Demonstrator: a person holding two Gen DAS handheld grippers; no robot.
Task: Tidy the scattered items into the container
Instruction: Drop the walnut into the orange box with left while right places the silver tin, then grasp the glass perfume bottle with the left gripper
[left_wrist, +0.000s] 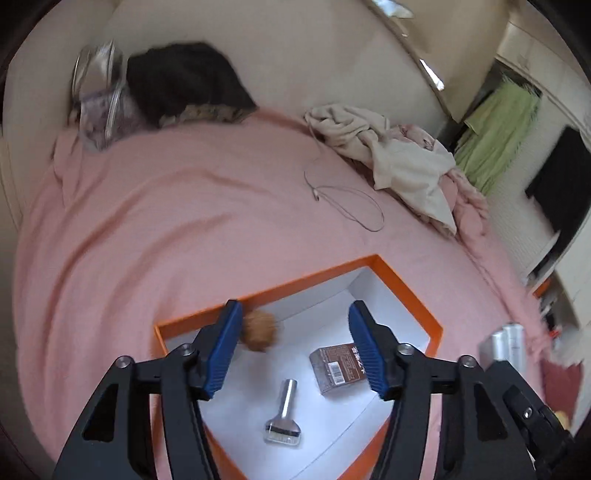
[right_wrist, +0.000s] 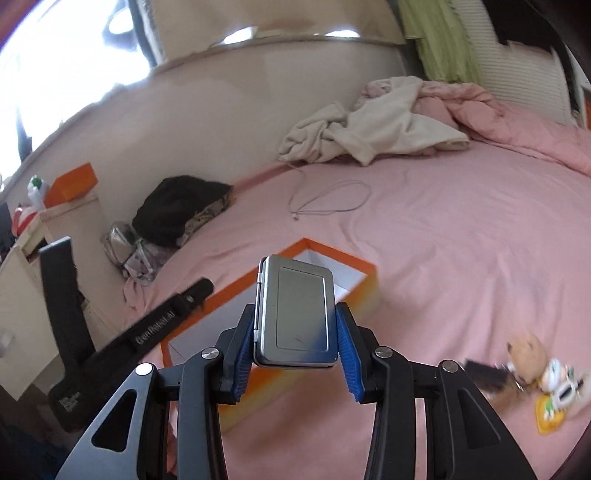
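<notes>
We see the orange box (left_wrist: 404, 291) on the pink bed (left_wrist: 184, 221) holding a brown ball (left_wrist: 259, 330), metal tool (left_wrist: 282, 417) and small packet (left_wrist: 338, 365). Our left gripper (left_wrist: 295, 332) gapes empty above it; our right gripper (right_wrist: 295, 345) clamps a metal tin (right_wrist: 297, 314).

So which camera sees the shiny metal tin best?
The right wrist view. The metal tin sits big and sharp in the middle, clamped between the right gripper's blue pads above the orange box. The left wrist view shows only a blurred silvery bit at its right edge, maybe the tin.
</notes>
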